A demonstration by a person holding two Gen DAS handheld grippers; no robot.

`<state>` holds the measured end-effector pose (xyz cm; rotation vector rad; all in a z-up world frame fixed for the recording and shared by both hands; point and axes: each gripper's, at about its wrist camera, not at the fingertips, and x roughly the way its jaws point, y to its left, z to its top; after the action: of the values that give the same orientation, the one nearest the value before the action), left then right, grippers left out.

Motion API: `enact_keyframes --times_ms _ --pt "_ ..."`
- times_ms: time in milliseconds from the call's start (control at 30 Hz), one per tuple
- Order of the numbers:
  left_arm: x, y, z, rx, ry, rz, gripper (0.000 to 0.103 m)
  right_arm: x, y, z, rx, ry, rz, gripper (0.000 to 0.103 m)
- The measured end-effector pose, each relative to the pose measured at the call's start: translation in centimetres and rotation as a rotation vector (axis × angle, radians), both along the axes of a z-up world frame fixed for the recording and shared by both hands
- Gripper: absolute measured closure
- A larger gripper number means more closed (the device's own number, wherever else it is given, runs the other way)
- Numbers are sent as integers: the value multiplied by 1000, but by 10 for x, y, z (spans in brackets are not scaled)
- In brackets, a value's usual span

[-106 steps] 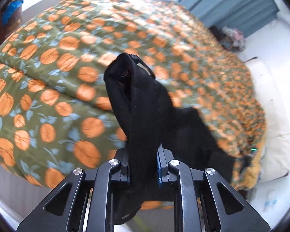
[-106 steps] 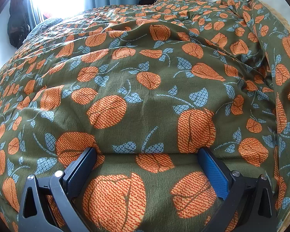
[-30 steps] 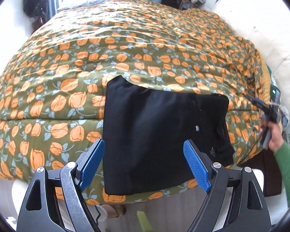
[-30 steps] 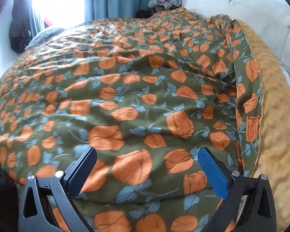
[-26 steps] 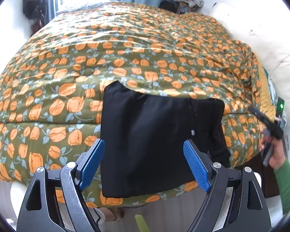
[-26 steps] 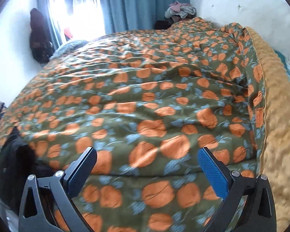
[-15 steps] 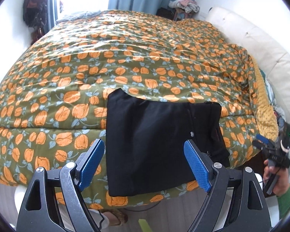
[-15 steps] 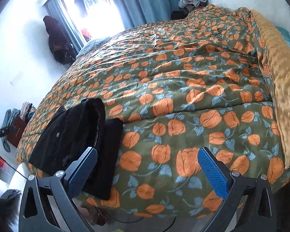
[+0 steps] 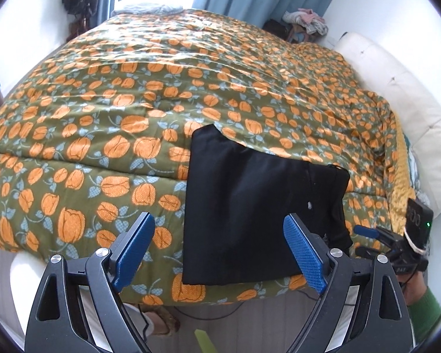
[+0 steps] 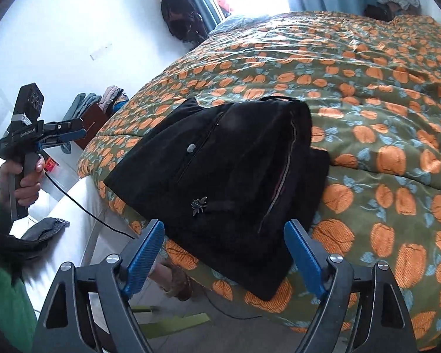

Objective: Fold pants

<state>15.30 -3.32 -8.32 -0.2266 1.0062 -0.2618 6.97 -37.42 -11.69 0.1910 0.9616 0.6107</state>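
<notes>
Left hand-held gripper (image 9: 217, 248) hangs in the air with jaws spread and opening, nothing between them. Right hand-held gripper (image 10: 223, 253) is also spread, jaws closing on nothing. Beyond both, folded black pants (image 9: 258, 206) lie at the near edge of a bed (image 9: 126, 111) with an orange-flowered quilt, partly overhanging it.

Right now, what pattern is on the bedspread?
Orange tulips with pale blue leaves on olive green bedspread; clearest in the left wrist view.
</notes>
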Motion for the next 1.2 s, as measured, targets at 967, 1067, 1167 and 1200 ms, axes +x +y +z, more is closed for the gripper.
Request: enact_keyframes --times_ms 967,1067,1167,1200 --pt "-3 -26 -28 65 13 -86 13 -6 -53 -37 289 286 -179 84" --pt "-5 -38 -38 137 9 -128 13 -6 -54 -74 266 355 -236 82" --pt "-13 -48 -39 200 -29 -192 13 -6 -53 -70 275 349 -243 72" --pt "-15 -51 -38 210 -43 -210 13 -7 -54 -64 255 345 -240 61"
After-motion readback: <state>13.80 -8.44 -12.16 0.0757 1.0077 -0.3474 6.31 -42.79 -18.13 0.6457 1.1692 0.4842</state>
